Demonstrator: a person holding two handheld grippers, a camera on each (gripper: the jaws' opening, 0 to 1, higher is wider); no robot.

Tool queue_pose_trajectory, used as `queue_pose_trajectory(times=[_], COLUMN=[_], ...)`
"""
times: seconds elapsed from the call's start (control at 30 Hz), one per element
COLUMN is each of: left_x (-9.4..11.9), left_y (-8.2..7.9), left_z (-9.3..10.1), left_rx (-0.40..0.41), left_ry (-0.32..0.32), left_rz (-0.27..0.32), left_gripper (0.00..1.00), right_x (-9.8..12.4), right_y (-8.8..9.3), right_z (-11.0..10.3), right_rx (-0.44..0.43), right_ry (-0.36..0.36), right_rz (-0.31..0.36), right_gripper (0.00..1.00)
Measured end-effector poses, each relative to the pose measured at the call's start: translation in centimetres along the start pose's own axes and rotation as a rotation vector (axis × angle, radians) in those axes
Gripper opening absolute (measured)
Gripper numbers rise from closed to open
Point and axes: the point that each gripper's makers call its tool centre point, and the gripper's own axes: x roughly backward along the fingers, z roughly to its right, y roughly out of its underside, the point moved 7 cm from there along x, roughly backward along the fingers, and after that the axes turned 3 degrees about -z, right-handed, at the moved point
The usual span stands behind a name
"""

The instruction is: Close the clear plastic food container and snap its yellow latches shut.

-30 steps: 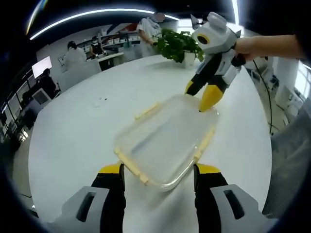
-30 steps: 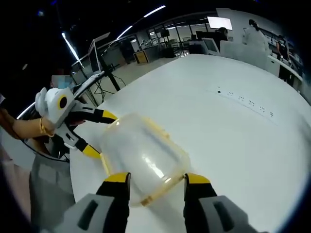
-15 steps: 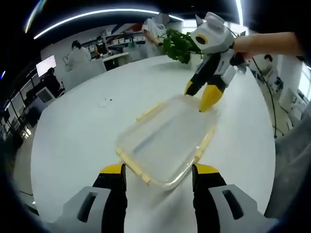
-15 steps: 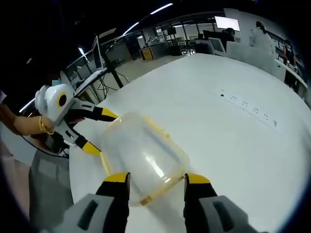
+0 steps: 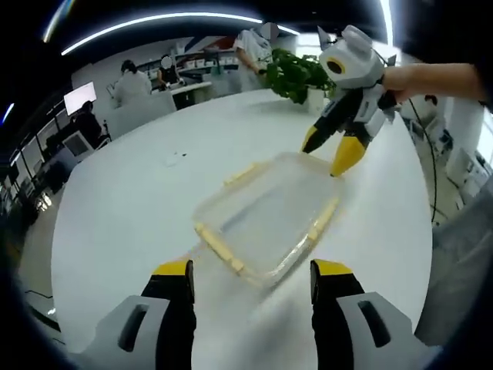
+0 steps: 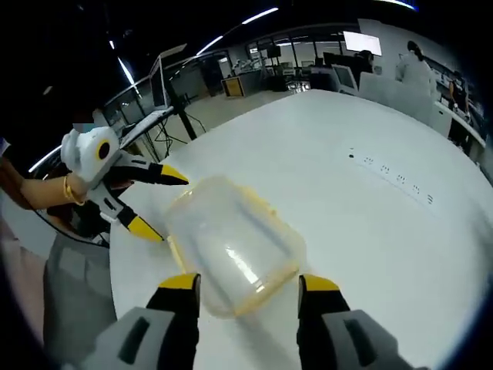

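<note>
- Left gripper view: the clear plastic food container (image 5: 266, 223) lies on the white round table (image 5: 123, 223), a little ahead of the left gripper (image 5: 250, 281). The jaws of this gripper stand apart and hold nothing; the container is in front of their tips and does not touch them.
- In the same view the lid seems to sit already on the container. The yellow latches (image 5: 219, 247) run along the edges, one on the near side, one on the right side and one on the far left side. The picture is blurred here, so I cannot tell if any latch is snapped down or only hangs loose.
- The right gripper (image 5: 333, 148) comes in from the upper right, with its jaws apart and its tips just beside the far corner of the container. A potted plant (image 5: 293, 73) stands behind it on the table.
- Right gripper view: the container (image 6: 231, 247) is seen from the opposite side, just in front of the right gripper (image 6: 248, 287), whose jaws are open and empty.
- The left gripper (image 6: 150, 202) shows at the left, jaws spread, its tips near the far end of the container.
- My judgement: the closing of the lid looks done. The latches probably are what remains, and no gripper is pressing one at this moment.
</note>
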Motion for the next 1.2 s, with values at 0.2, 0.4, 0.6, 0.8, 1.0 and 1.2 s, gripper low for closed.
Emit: queue_pose_trajectory(times=[0.2,0.4,0.6,0.8,1.0,1.2], left_x=[1.9,4.0,6.1,8.4,10.3,12.4], left_y=[0.2,0.6,0.8,1.6,2.8,4.9], left_z=[0.3,0.6,1.3,2.2,3.2,4.4], left_rx=[0.032,0.068,0.085,0.105,0.164,0.212], left_ry=[-0.016,-0.044,-0.059,-0.072,-0.074,-0.088], left_rz=[0.030,0.060,0.093,0.130,0.189,0.218], left_gripper=[0.59,0.60,0.62,0.64,0.67,0.70], right_x=[1.5,2.7,4.0,5.5,6.8,8.0], right_y=[0.6,1.4,2.4,3.7,5.0,7.0], right_z=[-1.3,-2.8,-4.5,-6.6,-8.6,-10.9], right_rx=[-0.007,-0.001,-0.008,-0.019,-0.039,-0.077], right_ry=[0.014,0.031,0.052,0.077,0.080,0.090], right_rz=[0.020,0.032,0.050,0.084,0.130,0.183], right_gripper=[0.52,0.53,0.54,0.56,0.57,0.61])
